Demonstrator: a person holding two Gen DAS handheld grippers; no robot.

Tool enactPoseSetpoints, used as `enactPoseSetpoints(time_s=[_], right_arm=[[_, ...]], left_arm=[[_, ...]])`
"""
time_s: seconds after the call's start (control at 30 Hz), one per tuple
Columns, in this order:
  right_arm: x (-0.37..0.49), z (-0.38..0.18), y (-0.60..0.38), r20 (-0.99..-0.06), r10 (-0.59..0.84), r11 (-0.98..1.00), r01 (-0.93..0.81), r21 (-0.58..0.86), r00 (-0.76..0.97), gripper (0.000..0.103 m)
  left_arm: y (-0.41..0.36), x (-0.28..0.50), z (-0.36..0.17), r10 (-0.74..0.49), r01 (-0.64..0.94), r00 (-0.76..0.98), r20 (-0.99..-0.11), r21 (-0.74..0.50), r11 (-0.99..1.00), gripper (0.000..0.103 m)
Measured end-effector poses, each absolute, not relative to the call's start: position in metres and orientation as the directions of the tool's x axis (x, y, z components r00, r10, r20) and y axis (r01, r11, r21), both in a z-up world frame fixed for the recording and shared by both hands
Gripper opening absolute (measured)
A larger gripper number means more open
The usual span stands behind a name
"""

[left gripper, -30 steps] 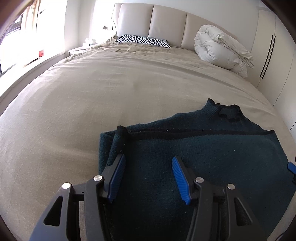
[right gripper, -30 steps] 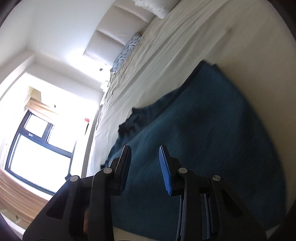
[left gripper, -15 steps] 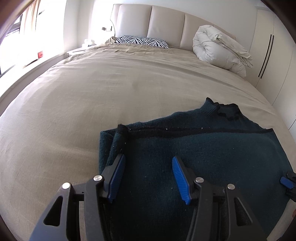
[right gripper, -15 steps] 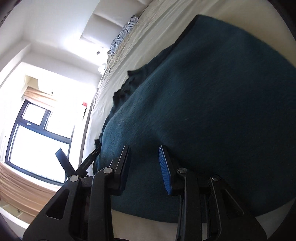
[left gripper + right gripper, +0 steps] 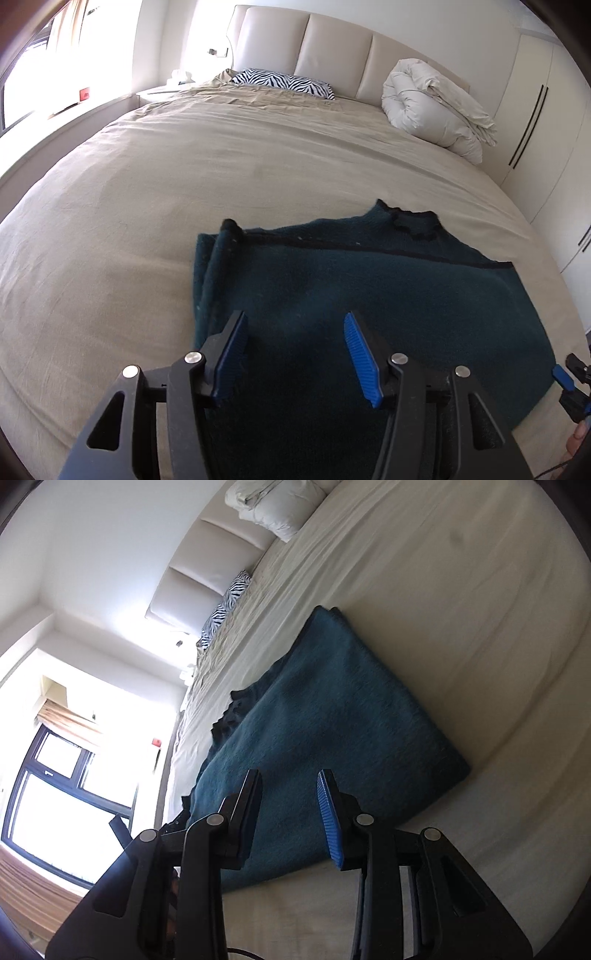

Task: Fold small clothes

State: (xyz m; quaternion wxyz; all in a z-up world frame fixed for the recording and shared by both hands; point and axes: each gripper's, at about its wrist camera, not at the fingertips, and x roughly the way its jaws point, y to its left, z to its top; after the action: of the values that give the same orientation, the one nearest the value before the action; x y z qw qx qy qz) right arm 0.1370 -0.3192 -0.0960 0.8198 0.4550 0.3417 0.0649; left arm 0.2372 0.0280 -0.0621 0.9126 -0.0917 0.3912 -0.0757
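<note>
Left wrist view shows the left gripper (image 5: pixel 293 341) spread wide, its blue-padded fingers (image 5: pixel 360 360) well apart and gripping nothing; it hangs over the near left part of a dark teal sweater (image 5: pixel 369 295), and whether the pads actually touch the knit cannot be told from this angle. The sweater lies flat on the bed (image 5: pixel 184 166), close to the bed's near edge and toward its right side. It is folded into a rough rectangle: a black-trimmed hem or seam runs across its far edge, the ribbed collar (image 5: pixel 410 218) pokes out at the far right, and extra layers are bunched along its left edge. At the far right of this view the tip of the right gripper (image 5: pixel 565 380) sits just beside the sweater's near right corner.

Right wrist view, rolled sideways, shows the right gripper (image 5: pixel 290 808) released too, fingers moderately apart with nothing between them, poised above the sweater (image 5: pixel 332 709) near its closest edge. Here the knit reads brighter teal with a smooth top face and a crisp corner toward the right.

At the head of the bed rest a zebra-print pillow (image 5: pixel 284 82) and a rolled white duvet (image 5: pixel 432 107) against the padded headboard (image 5: pixel 332 40).
</note>
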Motion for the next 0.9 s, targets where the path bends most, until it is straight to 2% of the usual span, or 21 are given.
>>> enactPoseSetpoints(time_s=[0.07,0.17,0.23,0.33,0.37,0.5,0.77,0.8,0.9], right_arm=[[0.145,-0.093,-0.289,-0.493,0.492,0.587,0.146,0.797,0.717,0.030],[0.163,-0.095,-0.243,-0.482,0.577,0.586,0.077,0.806,0.660,0.030],[0.174,-0.105,-0.219,-0.475,0.631,0.561,0.061,0.825,0.613,0.030],[0.180,-0.124,-0.203,-0.526,0.643,0.575,0.103,0.812,0.557,0.030],[0.181,-0.131,-0.206,-0.541,0.636,0.580,0.121,0.805,0.550,0.030],[0.165,-0.140,-0.250,-0.507,0.582,0.517,0.192,0.834,0.635,0.030],[0.095,-0.124,-0.346,-0.522,0.318,0.444,0.362,0.819,0.791,0.030],[0.088,-0.120,-0.348,-0.519,0.303,0.444,0.363,0.819,0.799,0.032],[0.069,-0.107,-0.345,-0.522,0.268,0.474,0.360,0.803,0.810,0.056]], left_arm=[[0.006,0.213,-0.061,-0.257,0.130,0.661,-0.705,-0.229,0.965,0.065],[-0.019,0.193,-0.079,-0.308,0.184,0.585,-0.751,-0.247,0.951,0.065],[-0.022,0.187,-0.090,-0.287,0.170,0.575,-0.766,-0.231,0.958,0.064],[-0.019,0.184,-0.093,-0.278,0.176,0.576,-0.769,-0.216,0.960,0.063],[-0.018,0.184,-0.092,-0.275,0.176,0.572,-0.773,-0.211,0.961,0.061],[-0.010,0.182,-0.093,-0.274,0.168,0.570,-0.775,-0.216,0.962,0.059],[-0.010,0.174,-0.095,-0.262,0.168,0.577,-0.774,-0.202,0.965,0.059],[-0.010,0.174,-0.095,-0.261,0.167,0.576,-0.774,-0.201,0.965,0.059],[-0.010,0.170,-0.095,-0.255,0.167,0.577,-0.776,-0.194,0.967,0.059]])
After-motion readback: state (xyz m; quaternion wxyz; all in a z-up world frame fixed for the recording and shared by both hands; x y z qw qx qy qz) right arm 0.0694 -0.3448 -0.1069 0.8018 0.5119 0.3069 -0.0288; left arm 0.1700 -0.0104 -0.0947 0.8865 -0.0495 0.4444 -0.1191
